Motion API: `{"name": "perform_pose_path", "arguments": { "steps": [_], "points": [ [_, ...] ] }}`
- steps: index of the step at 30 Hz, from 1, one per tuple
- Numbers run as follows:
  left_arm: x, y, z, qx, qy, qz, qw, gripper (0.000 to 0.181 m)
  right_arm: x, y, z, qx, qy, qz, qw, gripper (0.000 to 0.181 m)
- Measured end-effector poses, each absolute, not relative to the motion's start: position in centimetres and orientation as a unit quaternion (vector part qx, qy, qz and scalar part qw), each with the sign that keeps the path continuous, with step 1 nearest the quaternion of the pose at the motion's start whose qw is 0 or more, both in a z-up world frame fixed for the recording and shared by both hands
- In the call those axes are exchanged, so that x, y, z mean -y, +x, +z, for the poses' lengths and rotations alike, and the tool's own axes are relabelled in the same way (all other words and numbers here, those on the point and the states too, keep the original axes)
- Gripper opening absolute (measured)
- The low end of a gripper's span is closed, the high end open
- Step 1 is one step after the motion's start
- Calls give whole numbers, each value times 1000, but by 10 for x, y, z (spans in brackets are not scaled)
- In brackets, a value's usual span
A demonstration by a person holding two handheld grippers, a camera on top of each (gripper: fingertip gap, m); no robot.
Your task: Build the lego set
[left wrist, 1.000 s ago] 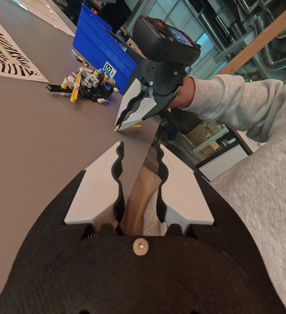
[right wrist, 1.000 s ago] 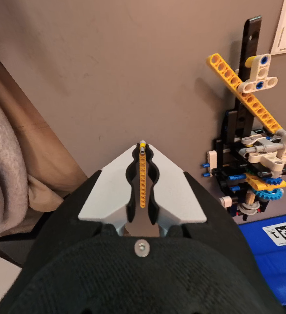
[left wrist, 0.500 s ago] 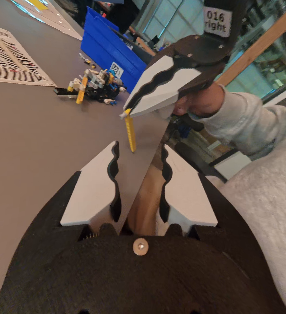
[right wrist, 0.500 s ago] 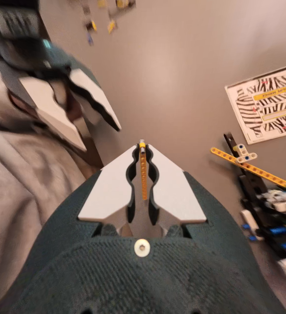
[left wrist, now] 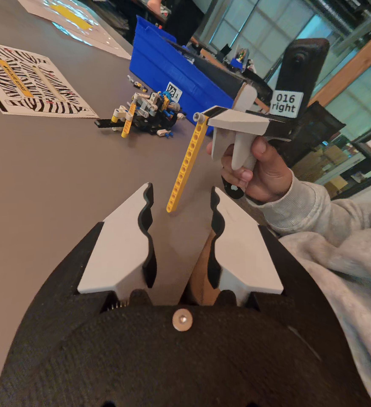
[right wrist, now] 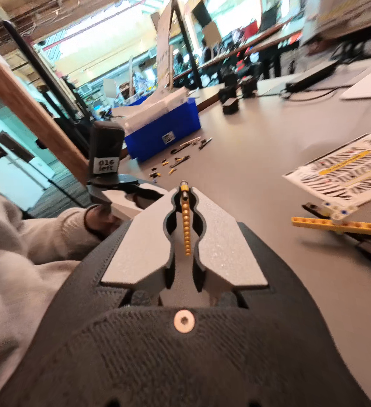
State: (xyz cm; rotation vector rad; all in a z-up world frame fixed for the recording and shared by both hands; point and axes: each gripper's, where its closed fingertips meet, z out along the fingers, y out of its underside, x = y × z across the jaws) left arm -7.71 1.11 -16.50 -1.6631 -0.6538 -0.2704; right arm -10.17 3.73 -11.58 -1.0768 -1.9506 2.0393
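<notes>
My right gripper (right wrist: 185,189) is shut on the top end of a long yellow beam (right wrist: 186,226) that has a grey pin at its tip. In the left wrist view the right gripper (left wrist: 211,116) is held above the table, and the yellow beam (left wrist: 186,163) hangs down slantwise from it. My left gripper (left wrist: 181,191) is open and empty, with the beam's lower end just ahead of its fingertips. It also shows in the right wrist view (right wrist: 140,198), low at the left. The part-built lego model (left wrist: 149,114) lies on the grey table, and its yellow beam (right wrist: 334,226) shows at the right.
A blue bin (left wrist: 175,72) stands behind the model. Another blue bin (right wrist: 164,134) has several loose small parts (right wrist: 175,158) in front of it. A zebra-striped sheet (left wrist: 25,81) lies to the left of the model, also in the right wrist view (right wrist: 345,169). The table edge (left wrist: 204,240) runs under my left gripper.
My right gripper has risen from the table and turned, still holding the beam, which now hangs in front of my left gripper. My left gripper's jaws have spread a little wider.
</notes>
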Motion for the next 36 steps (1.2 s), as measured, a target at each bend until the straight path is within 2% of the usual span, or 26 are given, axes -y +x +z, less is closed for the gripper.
{"name": "perform_pose_path", "arguments": {
  "steps": [1, 3, 6, 11, 22, 26, 32, 36],
  "points": [
    [-11, -79, -169, 286, -727, -111, 614, 50, -43, -103, -121, 640, -356, 676, 78, 4],
    [-12, -82, -175, 293, -731, -105, 608, 50, -52, -103, -135, 638, -367, 671, 88, 4],
    [-10, -83, -172, 297, -723, -105, 615, 50, -54, -96, -132, 635, -360, 682, 49, 4],
    [-7, -83, -169, 296, -723, -93, 618, 49, -55, -100, -135, 648, -349, 671, 85, 4],
    [1, -85, -163, 284, -730, -51, 620, 46, -43, -99, -136, 656, -335, 669, 92, 5],
    [2, -86, -161, 289, -724, -57, 624, 45, -50, -103, -131, 648, -337, 668, 145, 4],
    [0, -84, -163, 290, -725, -66, 622, 44, -51, -104, -131, 693, -289, 598, 280, 6],
    [-1, -83, -164, 289, -726, -68, 620, 44, -43, -100, -130, 703, -265, 584, 307, 6]
  ]
}}
